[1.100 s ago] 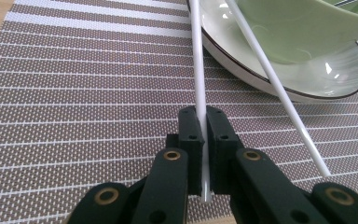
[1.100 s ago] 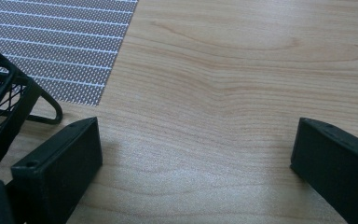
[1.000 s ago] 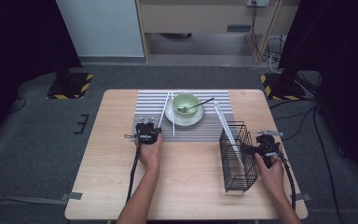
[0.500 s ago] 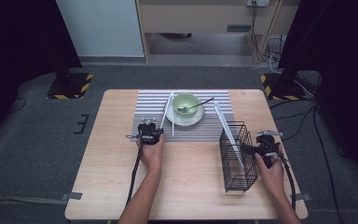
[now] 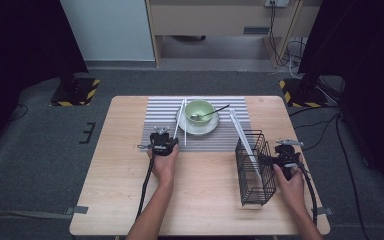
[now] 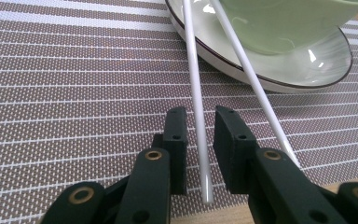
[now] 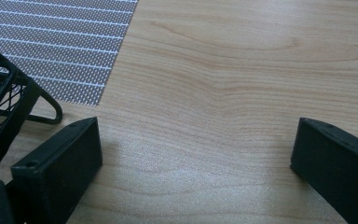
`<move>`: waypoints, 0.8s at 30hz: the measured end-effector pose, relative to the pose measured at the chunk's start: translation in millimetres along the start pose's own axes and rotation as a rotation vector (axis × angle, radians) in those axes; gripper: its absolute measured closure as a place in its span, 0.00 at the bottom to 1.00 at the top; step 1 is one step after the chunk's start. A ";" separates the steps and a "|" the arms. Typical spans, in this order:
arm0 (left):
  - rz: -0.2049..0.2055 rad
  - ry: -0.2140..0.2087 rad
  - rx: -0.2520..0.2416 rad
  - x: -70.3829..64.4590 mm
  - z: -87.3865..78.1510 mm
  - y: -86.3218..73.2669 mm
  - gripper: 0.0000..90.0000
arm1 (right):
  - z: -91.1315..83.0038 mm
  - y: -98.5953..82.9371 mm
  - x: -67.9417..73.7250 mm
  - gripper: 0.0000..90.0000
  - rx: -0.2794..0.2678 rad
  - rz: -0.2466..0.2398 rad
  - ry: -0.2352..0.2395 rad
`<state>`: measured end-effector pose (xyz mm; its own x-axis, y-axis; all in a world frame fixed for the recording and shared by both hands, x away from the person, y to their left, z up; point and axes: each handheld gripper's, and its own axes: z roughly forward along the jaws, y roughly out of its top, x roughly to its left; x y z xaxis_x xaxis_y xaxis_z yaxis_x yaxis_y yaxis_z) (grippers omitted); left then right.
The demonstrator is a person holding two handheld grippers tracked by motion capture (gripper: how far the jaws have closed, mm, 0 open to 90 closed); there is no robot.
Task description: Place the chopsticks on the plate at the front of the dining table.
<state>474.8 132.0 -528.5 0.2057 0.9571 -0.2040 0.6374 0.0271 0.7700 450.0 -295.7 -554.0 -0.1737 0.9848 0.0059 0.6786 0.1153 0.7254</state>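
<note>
Lengthwise between fingers (image 6: 200, 126), chopstick (image 6: 196, 93)

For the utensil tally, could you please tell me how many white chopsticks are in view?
3. Two lie side by side left of the bowl: one between the left gripper's jaws, one beside it. A third leans in the wire basket; others may be hidden.

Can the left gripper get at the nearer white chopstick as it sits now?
Probably yes. The left gripper is open with its jaws either side of the chopstick, which lies flat on the striped mat. Nothing sits between jaws and stick.
</note>
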 end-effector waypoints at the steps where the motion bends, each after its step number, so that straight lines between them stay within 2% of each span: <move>1: 0.003 -0.001 0.002 0.0 -0.8 0.1 0.82 | 0.0 0.0 0.1 0.02 0.000 0.001 0.000; 9: 0.050 -0.008 0.009 -2.2 -5.9 0.7 0.81 | 0.0 0.0 0.0 0.02 0.000 0.000 0.000; 15: 0.049 -0.004 0.014 2.3 -6.0 -0.5 0.80 | 0.0 0.0 0.0 0.02 0.000 0.000 0.000; 24: 0.046 -0.047 0.026 7.1 -5.7 0.2 0.87 | 0.0 0.0 0.0 0.02 0.000 0.000 0.000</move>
<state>472.2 140.5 -526.3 0.2693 0.9426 -0.1973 0.6458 -0.0248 0.7631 450.1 -295.6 -554.0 -0.1736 0.9848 0.0063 0.6787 0.1150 0.7254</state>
